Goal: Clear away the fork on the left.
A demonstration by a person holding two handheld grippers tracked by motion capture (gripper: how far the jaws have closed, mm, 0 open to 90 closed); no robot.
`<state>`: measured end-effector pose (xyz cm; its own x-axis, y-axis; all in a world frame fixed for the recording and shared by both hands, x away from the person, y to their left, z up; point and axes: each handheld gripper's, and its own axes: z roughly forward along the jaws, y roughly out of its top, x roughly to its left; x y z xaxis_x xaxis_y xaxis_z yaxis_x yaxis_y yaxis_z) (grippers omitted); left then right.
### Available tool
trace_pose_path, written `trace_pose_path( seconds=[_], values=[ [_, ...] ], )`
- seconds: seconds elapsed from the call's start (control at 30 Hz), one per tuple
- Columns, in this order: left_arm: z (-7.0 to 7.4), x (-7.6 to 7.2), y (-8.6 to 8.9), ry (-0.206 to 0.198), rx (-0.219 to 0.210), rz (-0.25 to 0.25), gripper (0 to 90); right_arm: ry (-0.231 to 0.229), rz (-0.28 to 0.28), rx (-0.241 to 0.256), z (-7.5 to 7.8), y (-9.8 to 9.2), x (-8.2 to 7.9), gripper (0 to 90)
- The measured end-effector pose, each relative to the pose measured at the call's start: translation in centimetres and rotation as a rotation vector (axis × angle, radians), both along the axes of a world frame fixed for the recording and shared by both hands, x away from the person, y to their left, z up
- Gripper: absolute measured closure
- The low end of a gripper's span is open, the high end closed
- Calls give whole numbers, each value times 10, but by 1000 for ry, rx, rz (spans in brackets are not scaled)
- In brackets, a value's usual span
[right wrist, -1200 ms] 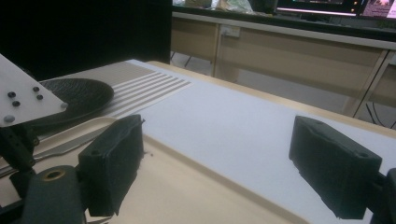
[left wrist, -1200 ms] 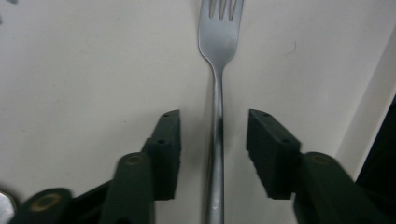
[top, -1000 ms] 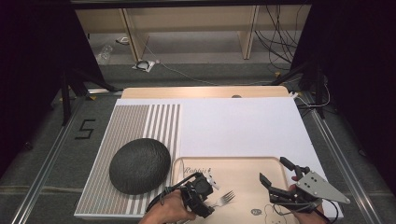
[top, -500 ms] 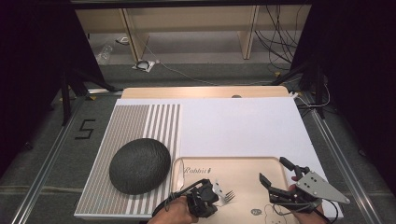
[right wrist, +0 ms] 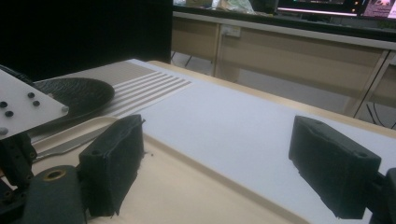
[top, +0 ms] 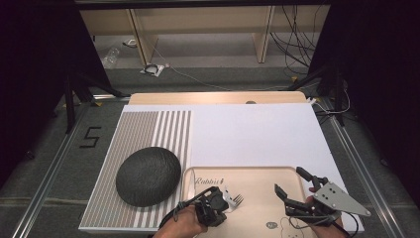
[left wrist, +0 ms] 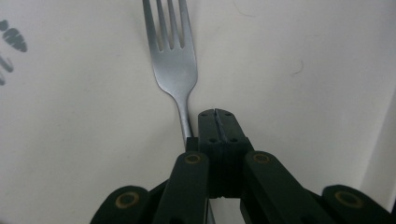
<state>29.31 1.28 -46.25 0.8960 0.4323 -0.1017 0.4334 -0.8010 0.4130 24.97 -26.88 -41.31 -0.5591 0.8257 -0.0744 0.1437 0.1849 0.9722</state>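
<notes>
High view: the left gripper [top: 218,201] sits on the beige rectangular tray [top: 257,173] beside the silver metal fork [top: 235,199]; the right gripper [top: 295,191] hovers nearby.

Left gripper view: jaws pressed together, the fork [left wrist: 173,60] apparently just alongside.

Right gripper view: jaws wide apart.

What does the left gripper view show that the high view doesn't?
The left gripper view adds the fork's four tines up close, and its neck running along the side of the left gripper's shut jaws. The high view adds the dark round dish on the striped mat, and the right gripper, jaws open, over the tray. Shared: the fork on the pale tray, by the left gripper.
</notes>
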Motion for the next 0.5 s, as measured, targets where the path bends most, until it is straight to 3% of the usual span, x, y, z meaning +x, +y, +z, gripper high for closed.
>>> trace_pose_path(
  seconds=[0.5],
  values=[
    [1, 14, 15, -4, 16, 58, 892, -1, 0, 2, 0, 0, 0, 187]
  ],
)
